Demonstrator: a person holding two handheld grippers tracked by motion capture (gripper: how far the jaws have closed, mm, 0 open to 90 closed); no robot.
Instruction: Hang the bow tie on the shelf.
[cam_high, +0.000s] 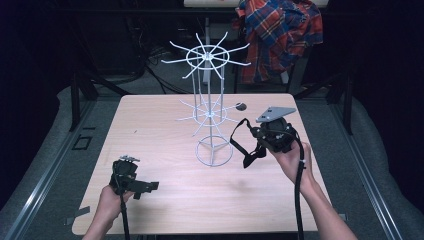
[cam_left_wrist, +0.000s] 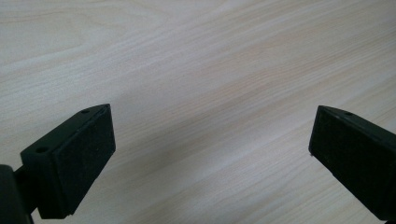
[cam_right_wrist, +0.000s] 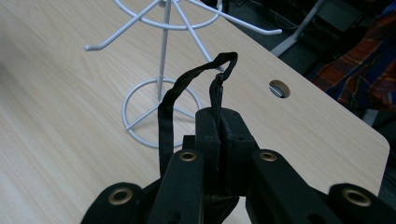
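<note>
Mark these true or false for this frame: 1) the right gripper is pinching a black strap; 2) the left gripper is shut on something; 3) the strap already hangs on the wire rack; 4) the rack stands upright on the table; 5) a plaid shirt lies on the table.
1) True: the right gripper has its jaws closed on the black strap, which loops up above them.
2) False: the left gripper is open, with bare table between its jaws.
3) False: the strap is apart from the white wire rack, held beside it.
4) True: it stands on its ring base.
5) False: the plaid shirt hangs behind the table's far edge.
</note>
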